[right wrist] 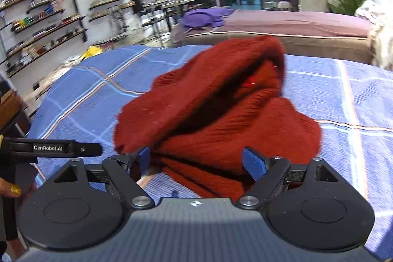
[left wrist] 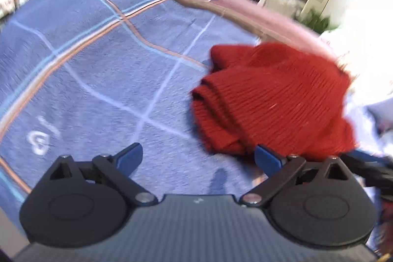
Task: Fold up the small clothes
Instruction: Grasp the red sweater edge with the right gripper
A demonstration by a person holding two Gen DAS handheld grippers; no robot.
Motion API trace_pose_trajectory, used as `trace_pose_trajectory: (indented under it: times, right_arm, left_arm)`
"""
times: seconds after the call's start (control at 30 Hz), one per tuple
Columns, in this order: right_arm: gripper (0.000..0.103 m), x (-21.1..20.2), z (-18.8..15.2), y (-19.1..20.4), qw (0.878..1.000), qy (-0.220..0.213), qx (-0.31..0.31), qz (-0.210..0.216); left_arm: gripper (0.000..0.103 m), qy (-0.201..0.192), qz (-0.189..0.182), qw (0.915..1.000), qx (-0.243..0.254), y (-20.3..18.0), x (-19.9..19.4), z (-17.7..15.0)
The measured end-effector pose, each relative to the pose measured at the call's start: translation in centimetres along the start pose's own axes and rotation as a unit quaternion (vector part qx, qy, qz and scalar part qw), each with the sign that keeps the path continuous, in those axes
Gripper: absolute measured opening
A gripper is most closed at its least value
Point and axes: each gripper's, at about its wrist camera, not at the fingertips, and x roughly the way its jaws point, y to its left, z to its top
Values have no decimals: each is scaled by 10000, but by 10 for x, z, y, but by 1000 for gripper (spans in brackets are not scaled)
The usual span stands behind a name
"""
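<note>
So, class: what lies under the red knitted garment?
Under the red knitted garment lies the blue checked blanket, visible all around it. Its bunched layers leave a dark fold; whatever is inside that, or directly beneath, is covered.

"GenRobot.AI" on black left tongs (right wrist: 52,148), possibly white logo on blanket (left wrist: 39,139)

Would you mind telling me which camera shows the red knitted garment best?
The right wrist view: the red knitted garment sits centred and fully visible, heaped on the blue blanket. The left wrist view shows it blurred, off right.
</note>
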Motion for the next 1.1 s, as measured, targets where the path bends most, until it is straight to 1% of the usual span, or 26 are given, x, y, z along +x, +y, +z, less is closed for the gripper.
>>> trace_pose_trajectory:
  times: [0.03,0.07,0.2,0.27,0.3,0.33,0.37,0.4,0.43,0.47,0.57,0.67,0.73,0.83,0.9,0.93,1.03,1.1]
  right_arm:
    - [103,6,5,3,10000,-3,53,53]
    - [103,10,9,4,9999,-12,124,120]
    - [103,28,18,6,9993,83,275,248]
    - [103,39,21,5,9990,237,318,194]
    - [97,43,20,3,9986,302,375,204]
    - [58,48,19,1,9979,387,442,268]
    - [38,49,16,-4,9966,491,559,363]
    - [25,47,15,-8,9951,481,744,438]
    - [16,41,15,-10,9944,367,864,475]
    - [16,31,15,-10,9951,236,841,459]
    - [14,-8,14,-7,9984,-343,454,76]
    - [13,-63,15,-27,9942,-905,515,-277]
    - [12,-103,15,-48,9895,-1198,580,-572]
    - [12,-156,10,-78,9792,-1456,677,-1240]
    - [12,-183,3,-94,9740,-1540,801,-1455]
    - [12,-196,0,-97,9713,-1619,803,-1549]
    - [11,-226,-11,-90,9635,-1743,394,-1995]
    - [11,-237,-16,-90,9623,-1737,341,-2065]
  left_arm:
    - [99,-8,-149,9999,-45,-1,0,1]
    - [99,3,-204,9998,-41,-3,0,2]
    - [99,194,6,9995,231,-12,10,1]
    - [99,279,28,9992,287,-14,12,-1]
    - [99,302,22,9991,285,-13,12,-2]
    - [99,309,13,9992,271,-12,9,-3]
    - [99,323,4,9992,244,-12,8,-3]
    - [100,334,-12,9992,214,-11,7,-4]
    - [100,326,-31,9993,193,-10,2,-5]
    - [100,311,-32,9993,184,-9,-1,-6]
    - [100,329,26,9993,193,-10,-1,-7]
    - [100,335,-1,9993,178,-16,0,-9]
    - [100,311,-105,9992,225,-25,1,-10]
    - [100,317,-312,9980,454,-44,4,-13]
    - [101,355,-450,9964,624,-57,6,-16]
    - [101,375,-521,9955,700,-64,7,-18]
    - [101,331,-665,9930,920,-81,7,-23]
    - [101,299,-742,9915,1025,-89,7,-26]
